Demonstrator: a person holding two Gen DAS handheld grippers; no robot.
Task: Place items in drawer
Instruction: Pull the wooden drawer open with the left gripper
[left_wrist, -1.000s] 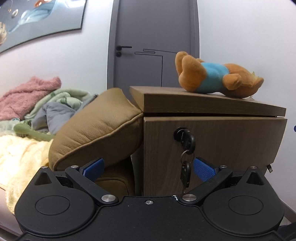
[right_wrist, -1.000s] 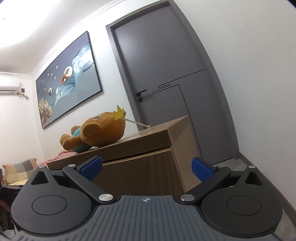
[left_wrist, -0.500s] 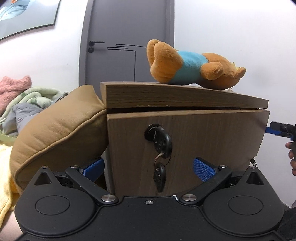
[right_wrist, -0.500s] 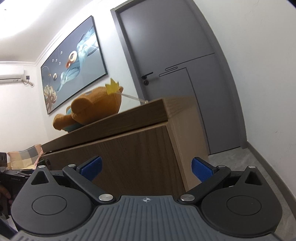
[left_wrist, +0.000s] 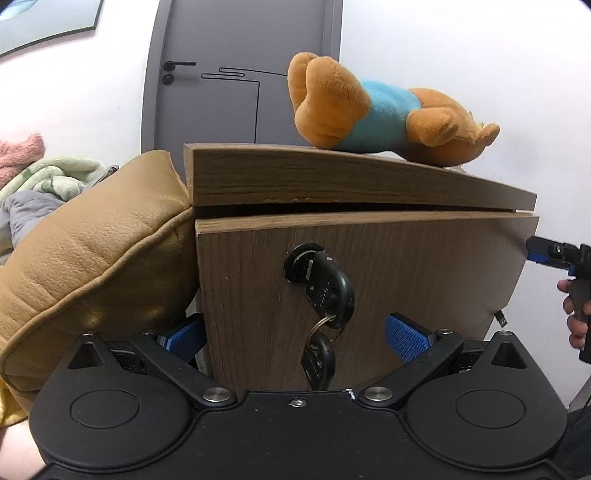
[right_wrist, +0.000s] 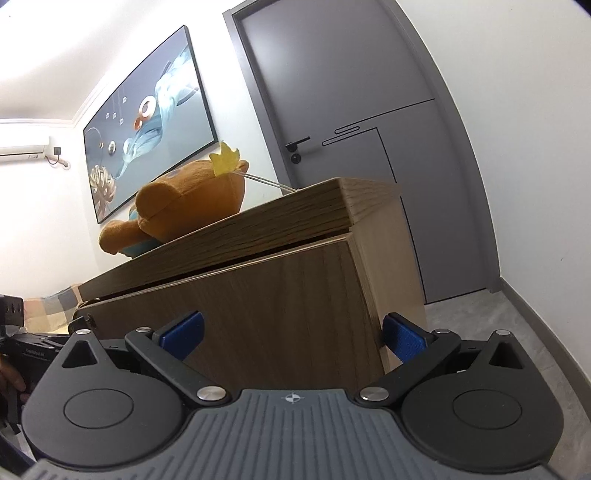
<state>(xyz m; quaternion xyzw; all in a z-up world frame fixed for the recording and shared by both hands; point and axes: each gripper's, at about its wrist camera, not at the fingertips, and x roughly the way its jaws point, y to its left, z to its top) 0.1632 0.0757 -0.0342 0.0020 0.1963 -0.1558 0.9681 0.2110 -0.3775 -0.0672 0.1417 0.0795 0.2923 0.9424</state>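
Observation:
A wooden bedside cabinet has a closed drawer front with a black key hanging in its lock. An orange plush bear in a blue shirt lies on the cabinet top; it also shows in the right wrist view. My left gripper is open and empty, close to the drawer front, its fingers either side of the hanging keys. My right gripper is open and empty at the drawer's right corner; it shows at the right edge of the left wrist view.
A tan leather cushion presses against the cabinet's left side, with blankets piled behind. A grey door stands behind the cabinet. A framed picture hangs on the wall. Grey floor lies to the right.
Both grippers have moved closer to the drawer front. The left one has shifted right, centring on the keys. The right gripper has come into the left wrist view.

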